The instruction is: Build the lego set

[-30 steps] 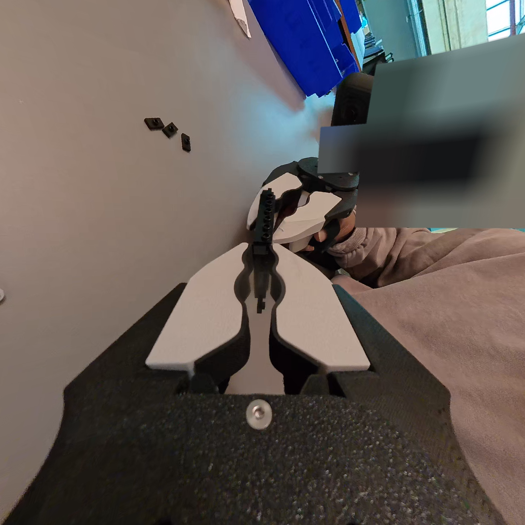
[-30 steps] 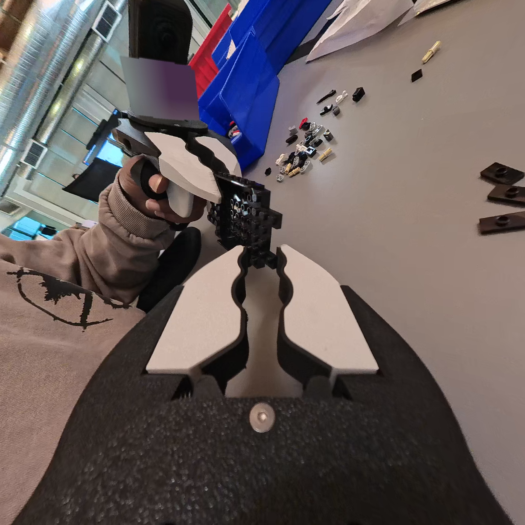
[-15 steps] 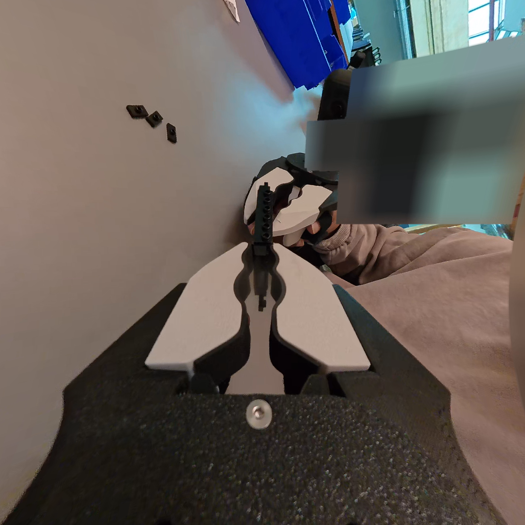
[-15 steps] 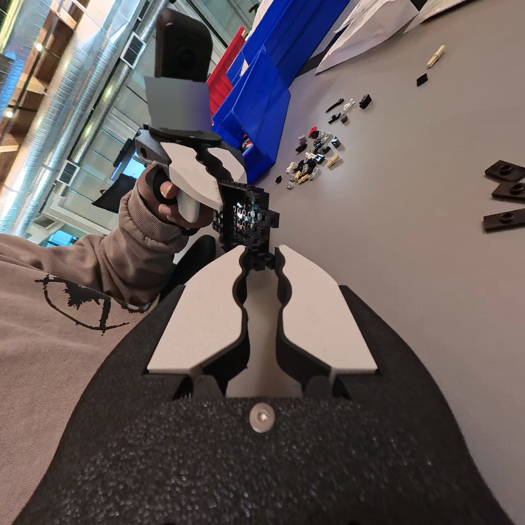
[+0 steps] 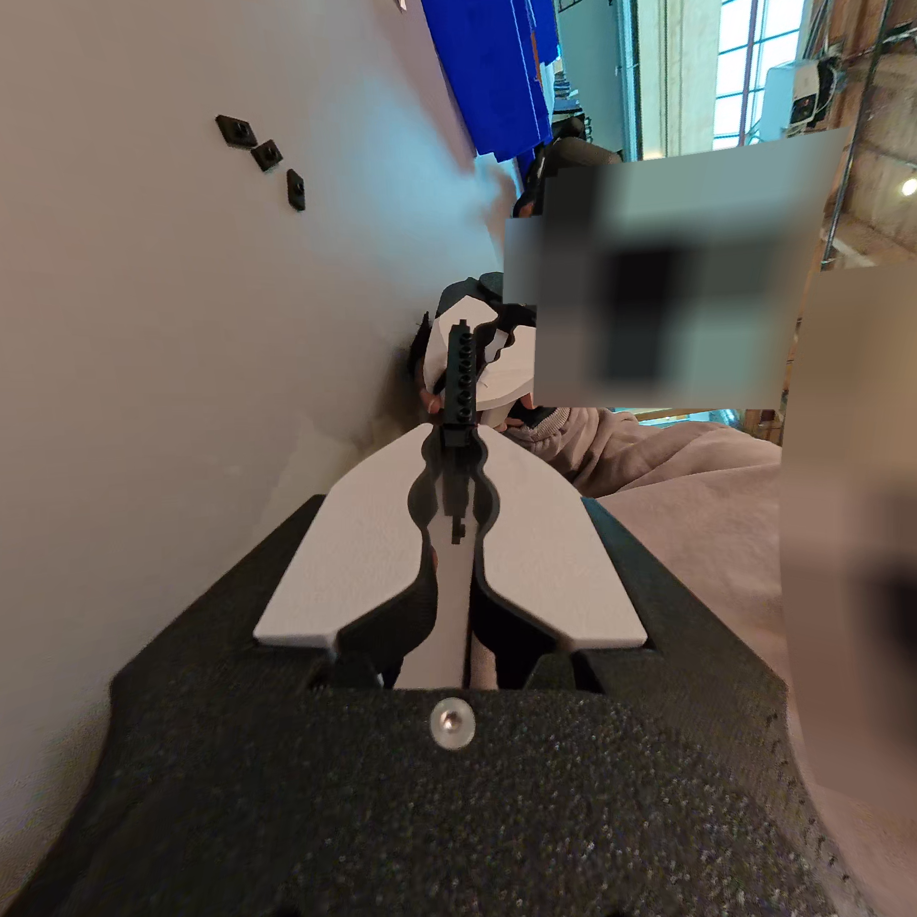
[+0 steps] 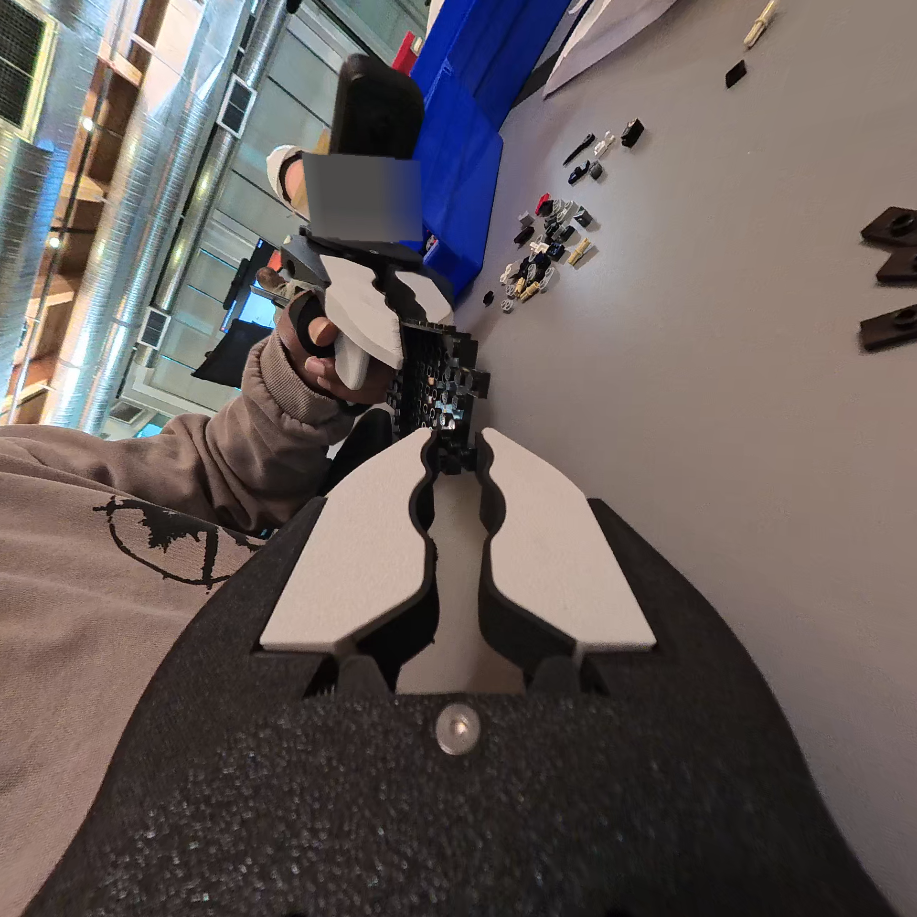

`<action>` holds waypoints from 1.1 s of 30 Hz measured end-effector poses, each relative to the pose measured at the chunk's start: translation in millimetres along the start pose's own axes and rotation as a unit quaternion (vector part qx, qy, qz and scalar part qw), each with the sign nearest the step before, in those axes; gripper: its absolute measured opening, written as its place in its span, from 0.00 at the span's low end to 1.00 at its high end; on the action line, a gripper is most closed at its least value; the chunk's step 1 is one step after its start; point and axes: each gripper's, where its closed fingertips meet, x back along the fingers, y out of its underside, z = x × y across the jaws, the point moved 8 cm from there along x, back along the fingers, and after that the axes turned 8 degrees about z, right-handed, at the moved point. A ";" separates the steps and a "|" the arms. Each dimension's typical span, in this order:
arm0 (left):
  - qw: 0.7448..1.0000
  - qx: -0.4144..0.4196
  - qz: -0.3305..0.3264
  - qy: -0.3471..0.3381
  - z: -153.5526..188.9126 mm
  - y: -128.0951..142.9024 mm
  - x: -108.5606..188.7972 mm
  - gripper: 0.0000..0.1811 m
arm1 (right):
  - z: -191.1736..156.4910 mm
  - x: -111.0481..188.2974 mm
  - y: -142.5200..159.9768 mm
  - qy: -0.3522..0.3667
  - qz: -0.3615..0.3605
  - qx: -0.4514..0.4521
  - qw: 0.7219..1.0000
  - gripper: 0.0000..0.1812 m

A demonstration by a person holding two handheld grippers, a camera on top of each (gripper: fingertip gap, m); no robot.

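The black studded Lego plate assembly (image 6: 436, 387) is held in the air above the grey table (image 6: 694, 446), gripped at opposite edges. The left gripper (image 5: 455, 436) is clamped on its near edge; the right gripper (image 6: 454, 439) pinches the other end. Loose small Lego pieces (image 6: 546, 248) lie well apart.

Glossy black plastic lego build (image 6: 436, 392), matt white gripper fingers (image 6: 357, 546) on grainy blk body, smooth matt grey table (image 6: 719, 496), ribbed cloth sleeve (image 6: 278, 392).
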 end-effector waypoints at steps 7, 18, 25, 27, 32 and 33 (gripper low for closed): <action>0.999 0.028 0.005 0.016 -6.5 1.8 -0.9 0.05 | 1.2 0.1 0.5 0.005 -0.004 -0.006 1.000 0.07; 1.000 0.006 0.011 0.024 0.5 4.3 0.0 0.06 | -1.4 1.5 0.2 -0.014 0.002 -0.003 1.000 0.07; 0.999 -0.036 0.025 0.026 9.4 8.3 2.2 0.06 | -6.2 2.2 -0.5 -0.028 0.014 0.023 0.999 0.07; 0.998 -0.045 0.029 0.027 10.9 8.8 2.8 0.06 | -8.1 2.4 -1.3 -0.028 0.018 0.040 0.999 0.07; 0.996 -0.080 0.035 0.024 14.3 11.2 2.8 0.06 | -10.0 3.7 -0.7 -0.035 0.016 0.054 0.998 0.06; 0.995 -0.086 0.035 0.024 15.0 11.5 3.0 0.06 | -10.4 3.8 -0.5 -0.037 0.016 0.056 0.998 0.06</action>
